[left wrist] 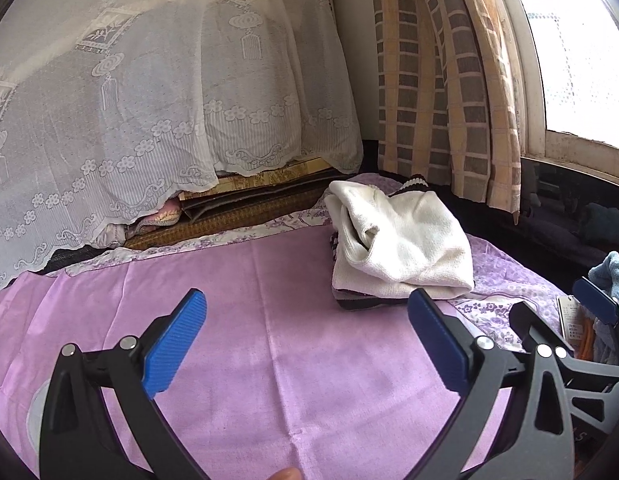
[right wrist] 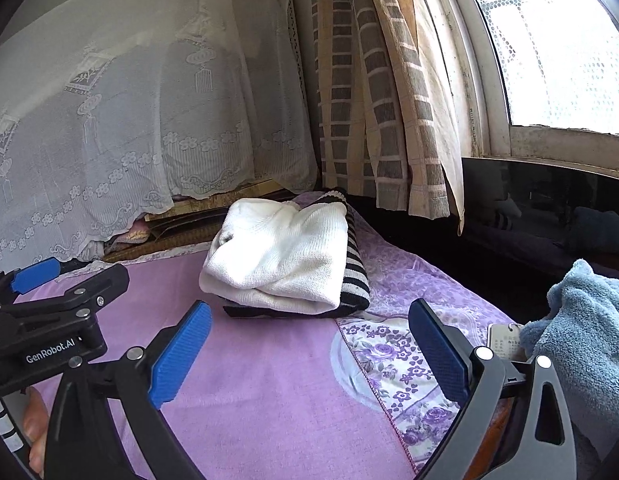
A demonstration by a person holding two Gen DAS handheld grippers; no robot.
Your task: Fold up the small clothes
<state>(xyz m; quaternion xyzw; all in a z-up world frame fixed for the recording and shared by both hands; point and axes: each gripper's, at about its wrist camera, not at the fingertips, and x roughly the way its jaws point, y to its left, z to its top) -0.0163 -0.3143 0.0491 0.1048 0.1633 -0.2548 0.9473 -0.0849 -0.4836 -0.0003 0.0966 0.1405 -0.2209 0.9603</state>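
On the purple sheet (right wrist: 269, 380) we are holding both tongs spread and empty, left gripper (left wrist: 305, 340) and right gripper (right wrist: 309, 354), behind the folded white garment (right wrist: 277, 256) (atop a striped one); next we are reaching for the blue towel (right wrist: 581, 320), pinching one edge.

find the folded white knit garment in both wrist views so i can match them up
Left wrist: the white knit garment lies right of centre, beyond the left gripper's right finger.
Right wrist: it sits at centre, on a black-and-white striped garment, beyond the right gripper.
Shared landmark: the checked curtain hangs behind it in both.
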